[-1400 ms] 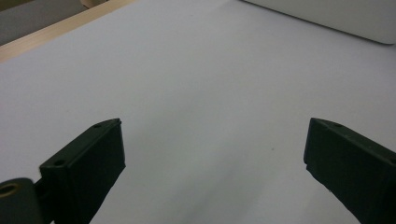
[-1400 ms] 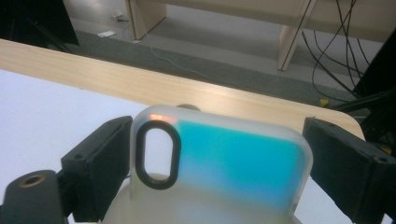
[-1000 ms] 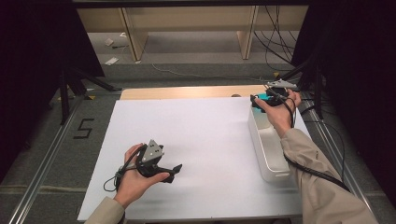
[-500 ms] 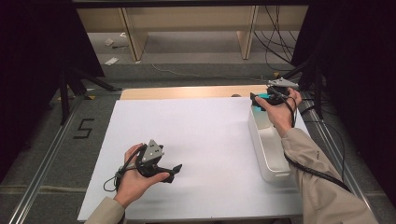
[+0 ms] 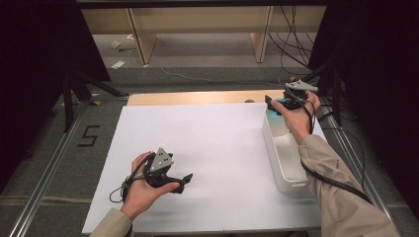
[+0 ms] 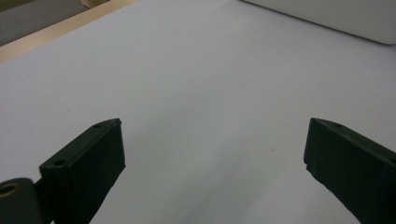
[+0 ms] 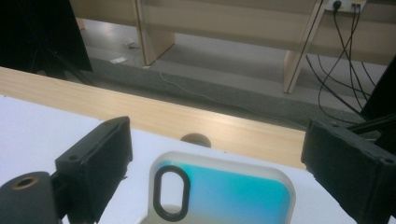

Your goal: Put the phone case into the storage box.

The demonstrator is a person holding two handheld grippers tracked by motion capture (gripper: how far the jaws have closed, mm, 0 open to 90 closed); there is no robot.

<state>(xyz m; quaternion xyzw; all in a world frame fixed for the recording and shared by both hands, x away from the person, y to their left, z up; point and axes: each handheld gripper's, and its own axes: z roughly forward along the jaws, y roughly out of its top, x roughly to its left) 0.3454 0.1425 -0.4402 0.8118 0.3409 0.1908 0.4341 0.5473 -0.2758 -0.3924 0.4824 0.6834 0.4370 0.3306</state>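
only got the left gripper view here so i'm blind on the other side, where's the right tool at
Observer: In the high view, the right tool is over the far end of a white bin on the right side of the table.
Operator: is it holding anything
Observer: No. In the right gripper view its jaws stand wide open. A teal case with a white rim sits between them and touches neither.
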